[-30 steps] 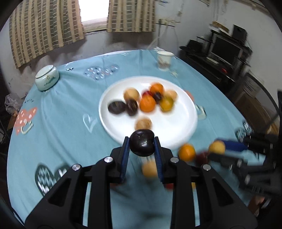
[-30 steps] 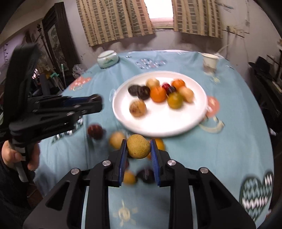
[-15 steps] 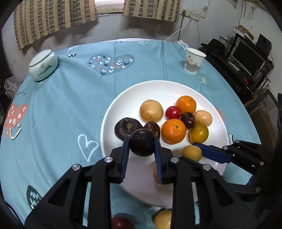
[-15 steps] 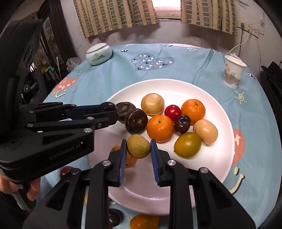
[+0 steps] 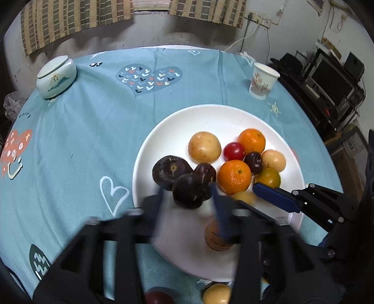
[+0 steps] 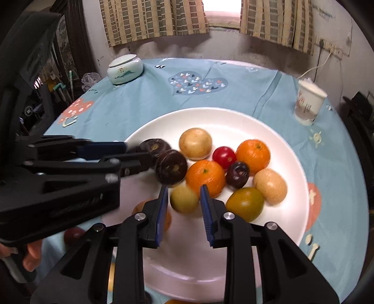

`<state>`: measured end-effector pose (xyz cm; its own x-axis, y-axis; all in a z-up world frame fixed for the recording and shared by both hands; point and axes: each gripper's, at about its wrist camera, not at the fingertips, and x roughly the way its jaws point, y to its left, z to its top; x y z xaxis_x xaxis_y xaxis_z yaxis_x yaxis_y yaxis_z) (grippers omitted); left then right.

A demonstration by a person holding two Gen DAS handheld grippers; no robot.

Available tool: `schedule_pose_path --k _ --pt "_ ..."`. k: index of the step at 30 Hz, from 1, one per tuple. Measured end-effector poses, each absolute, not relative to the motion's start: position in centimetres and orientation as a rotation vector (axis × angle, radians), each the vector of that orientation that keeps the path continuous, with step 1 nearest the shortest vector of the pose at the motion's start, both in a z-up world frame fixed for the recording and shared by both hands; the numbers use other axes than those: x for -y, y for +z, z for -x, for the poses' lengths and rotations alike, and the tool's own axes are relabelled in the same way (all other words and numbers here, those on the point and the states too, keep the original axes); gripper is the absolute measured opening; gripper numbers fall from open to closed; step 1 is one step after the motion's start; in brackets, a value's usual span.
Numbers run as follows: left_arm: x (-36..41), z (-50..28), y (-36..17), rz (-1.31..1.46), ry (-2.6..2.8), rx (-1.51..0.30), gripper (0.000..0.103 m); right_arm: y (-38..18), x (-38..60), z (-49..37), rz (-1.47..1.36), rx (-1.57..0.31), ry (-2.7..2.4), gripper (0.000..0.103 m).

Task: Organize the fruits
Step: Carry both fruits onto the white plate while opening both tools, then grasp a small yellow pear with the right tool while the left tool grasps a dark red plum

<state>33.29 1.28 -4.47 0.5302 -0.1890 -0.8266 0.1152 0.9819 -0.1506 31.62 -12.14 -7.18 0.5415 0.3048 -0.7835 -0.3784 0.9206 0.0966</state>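
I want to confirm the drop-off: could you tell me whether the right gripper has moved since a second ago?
Yes. The right gripper advanced from the tablecloth onto the white plate.

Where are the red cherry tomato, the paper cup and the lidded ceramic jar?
red cherry tomato (image 6: 224, 157), right wrist view, centre of its skin
paper cup (image 6: 308, 105), right wrist view, printed side wall
lidded ceramic jar (image 5: 56, 78), left wrist view, front wall

Room: dim, daylight coming thru window (image 6: 222, 10).
Checked curtains (image 6: 152, 21) hanging both sides; stained wall (image 5: 163, 32); shelving w/ monitor (image 5: 332, 74) standing at right.
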Motion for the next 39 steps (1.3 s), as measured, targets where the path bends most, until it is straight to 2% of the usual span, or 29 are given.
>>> schedule_pose_path --k 1,2,4,9,13,16,18,20,22,26,36,38,39 --pt "-1.4 -33.1 -4.1 0.082 -0.171 -0.976 0.067 -7.1 12.1 -31.6 0.101 -0.902 0.392 0.06" --pt "-1.5 -33.0 -3.8 0.078 -0.166 -0.965 0.067 -6.8 12.2 -31.5 0.11 -0.871 0.369 0.071" --pt "-1.8 -32.8 -3.1 0.081 -0.169 -0.958 0.067 -6.2 12.3 -31.1 0.127 -0.809 0.354 0.072" --pt "-3.0 -31.1 -1.4 0.094 -0.162 -0.918 0.068 -4.8 13.0 -30.1 0.135 -0.799 0.362 0.072" --pt "-3.7 -27.5 -0.3 0.096 -0.153 -0.878 0.089 -3.5 13.7 -27.6 0.162 -0.793 0.358 0.072" --pt "-4.4 -23.8 -0.5 0.075 -0.143 -0.852 0.095 -3.0 15.0 -24.1 0.149 -0.823 0.372 0.073" --pt "-5.2 -20.6 -1.0 0.088 -0.124 -0.839 0.098 -3.1 16.0 -21.5 0.126 -0.84 0.373 0.076" --pt "-5.7 -17.9 -1.8 0.104 -0.119 -0.834 0.099 -3.6 17.1 -17.9 0.092 -0.846 0.369 0.088" --pt "-5.8 -15.0 -3.0 0.104 -0.111 -0.83 0.099 -4.3 17.7 -15.0 0.073 -0.835 0.35 0.092" --pt "-5.3 -12.5 -4.9 0.051 -0.096 -0.852 0.099 -6.0 17.7 -11.2 0.058 -0.84 0.298 0.092" --pt "-5.7 -11.4 -6.1 0.057 -0.106 -0.884 0.099 -6.6 16.8 -10.0 0.036 -0.845 0.363 0.092" --pt "-6.0 -11.3 -6.1 0.062 -0.099 -0.883 0.099 -6.6 16.4 -9.7 0.017 -0.842 0.415 0.077" --pt "-6.3 -11.3 -6.1 0.066 -0.094 -0.883 0.099 -6.6 16.1 -9.6 0.016 -0.847 0.435 0.074"
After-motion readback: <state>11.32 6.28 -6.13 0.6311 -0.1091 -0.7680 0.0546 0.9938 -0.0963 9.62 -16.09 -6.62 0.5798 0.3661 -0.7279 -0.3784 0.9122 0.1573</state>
